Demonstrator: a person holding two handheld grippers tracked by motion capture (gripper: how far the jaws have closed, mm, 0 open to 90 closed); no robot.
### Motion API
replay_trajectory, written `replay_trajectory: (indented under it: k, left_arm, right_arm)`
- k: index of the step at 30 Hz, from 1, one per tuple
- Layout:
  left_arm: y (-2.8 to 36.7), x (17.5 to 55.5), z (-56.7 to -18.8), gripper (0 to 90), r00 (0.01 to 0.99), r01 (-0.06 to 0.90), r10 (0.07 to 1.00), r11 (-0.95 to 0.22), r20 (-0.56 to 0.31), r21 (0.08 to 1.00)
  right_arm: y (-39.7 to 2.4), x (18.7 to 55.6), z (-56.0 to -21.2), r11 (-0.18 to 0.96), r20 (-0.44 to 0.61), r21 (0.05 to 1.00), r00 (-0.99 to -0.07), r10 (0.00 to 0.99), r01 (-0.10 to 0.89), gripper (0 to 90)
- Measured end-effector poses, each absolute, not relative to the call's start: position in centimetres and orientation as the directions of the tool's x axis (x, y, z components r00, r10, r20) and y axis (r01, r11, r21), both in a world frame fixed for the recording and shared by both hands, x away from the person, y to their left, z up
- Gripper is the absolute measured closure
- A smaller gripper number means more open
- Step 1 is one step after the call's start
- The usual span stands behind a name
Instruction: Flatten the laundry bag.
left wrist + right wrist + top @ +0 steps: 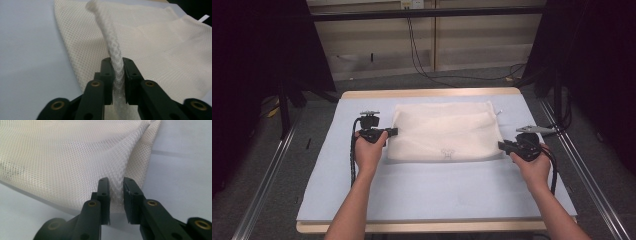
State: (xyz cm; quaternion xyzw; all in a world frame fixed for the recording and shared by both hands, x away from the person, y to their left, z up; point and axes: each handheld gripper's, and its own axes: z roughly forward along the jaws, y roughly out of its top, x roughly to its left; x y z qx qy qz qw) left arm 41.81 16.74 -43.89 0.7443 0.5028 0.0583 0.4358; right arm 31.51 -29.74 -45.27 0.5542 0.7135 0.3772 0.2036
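A: High view, item one: white mesh bag (444, 131), flat on the bench (422, 185), spread over its middle toward the far edge. Contents cannot be told through the mesh.

B: Left claw (393, 132)?

A: At the bag's left edge; in the left gripper view the jaws pinch a raised fold of mesh.

B: Right claw (502, 145)?

A: At the bag's near right corner; the right gripper view shows it clamped on the mesh edge.

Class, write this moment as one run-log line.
left gripper: shut on mesh bag left edge | right gripper: shut on its right edge | bag: on table
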Motion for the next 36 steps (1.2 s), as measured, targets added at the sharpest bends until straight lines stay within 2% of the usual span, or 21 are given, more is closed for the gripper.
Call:
replay_trajectory:
  k: [11,21,31,33,35,36]
  left_arm:
    - [17.5,39.5,-42.8,83.1,0.526,0.694,0.758,-0.119,-0.387,0.710]
    - [18.4,37.5,-44.4,83.3,0.517,0.723,0.740,-0.107,-0.430,0.683]
    - [18.9,36.3,-45.5,83.4,0.521,0.740,0.733,-0.132,-0.437,0.660]
    - [18.7,36.2,-45.4,83.4,0.524,0.735,0.739,-0.140,-0.424,0.664]
    - [18.7,36.3,-45.4,83.4,0.525,0.733,0.741,-0.144,-0.418,0.665]
    - [18.7,36.3,-45.5,83.4,0.523,0.734,0.741,-0.139,-0.421,0.665]
  right_arm:
    - [-30.6,30.1,-46.4,0.105,0.126,0.752,-0.298,0.946,0.651,79.3]
    - [-30.9,28.9,-47.4,0.110,0.145,0.730,-0.309,0.940,0.674,79.9]
    - [-31.3,27.3,-48.0,0.109,0.180,0.722,-0.338,0.924,0.683,80.8]
    - [-31.3,27.3,-47.8,0.094,0.191,0.725,-0.330,0.924,0.682,76.2]
    - [-31.2,27.5,-47.5,0.073,0.200,0.729,-0.313,0.929,0.681,61.2]
    - [-31.1,27.7,-47.2,0.068,0.202,0.733,-0.313,0.928,0.676,60.1]
